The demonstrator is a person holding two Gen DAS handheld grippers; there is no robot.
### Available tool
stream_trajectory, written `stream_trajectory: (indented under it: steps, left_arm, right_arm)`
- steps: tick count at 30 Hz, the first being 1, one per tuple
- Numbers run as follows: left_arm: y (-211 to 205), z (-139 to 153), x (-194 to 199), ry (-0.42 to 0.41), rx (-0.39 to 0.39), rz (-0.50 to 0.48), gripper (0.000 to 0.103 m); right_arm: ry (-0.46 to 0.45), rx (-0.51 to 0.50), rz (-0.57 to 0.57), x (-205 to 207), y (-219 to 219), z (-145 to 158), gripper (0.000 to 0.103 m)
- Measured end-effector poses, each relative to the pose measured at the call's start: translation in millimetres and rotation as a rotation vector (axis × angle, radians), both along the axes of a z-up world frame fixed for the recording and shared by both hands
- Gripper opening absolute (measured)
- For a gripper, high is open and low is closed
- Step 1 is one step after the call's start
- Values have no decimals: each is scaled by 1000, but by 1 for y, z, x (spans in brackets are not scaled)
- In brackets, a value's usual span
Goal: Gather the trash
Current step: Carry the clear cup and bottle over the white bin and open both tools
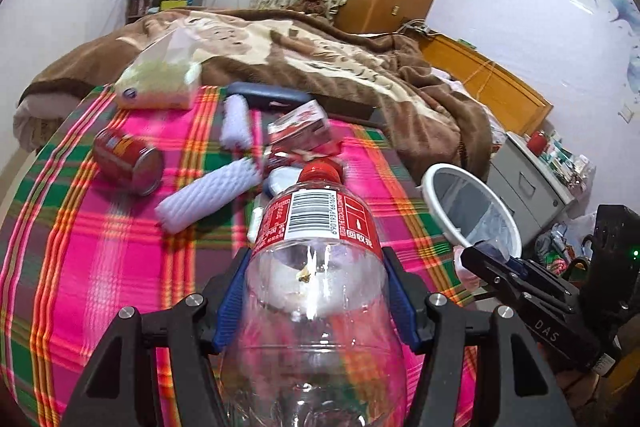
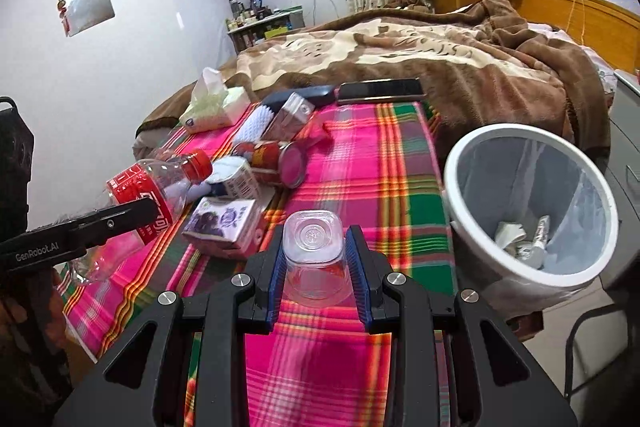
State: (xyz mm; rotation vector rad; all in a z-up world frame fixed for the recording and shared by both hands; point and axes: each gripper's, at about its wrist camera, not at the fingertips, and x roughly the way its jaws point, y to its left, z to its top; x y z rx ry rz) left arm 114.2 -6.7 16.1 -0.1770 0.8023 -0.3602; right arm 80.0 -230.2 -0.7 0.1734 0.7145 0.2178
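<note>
The left gripper (image 1: 316, 291) is clamping a clear plastic bottle with a red cap and red label (image 1: 316, 227) between its blue pads, cap pointing away from the camera, lifted clear above the pink-and-green plaid cloth (image 1: 100, 247). The right gripper (image 2: 318, 263) is gripping a small clear plastic cup (image 2: 314, 259), square base facing outward, its jaws narrow and pressing on the cup's sides. A white round waste bin lined with a translucent bag (image 2: 472, 211) is standing just beside the cloth's right edge, crumpled scraps lying inside. A red tin can (image 1: 128, 163), white foam sleeves (image 1: 208, 195) and a purple carton (image 2: 224, 223) are lying on the cloth.
</note>
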Motion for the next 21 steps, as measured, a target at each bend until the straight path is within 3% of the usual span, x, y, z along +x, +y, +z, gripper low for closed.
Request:
stream_trajectory:
  steps: [21]
  left_arm:
    - [-136, 17, 37, -41, 5, -240, 62]
  right_arm:
    - [-46, -28, -193, 8, -94, 18, 30]
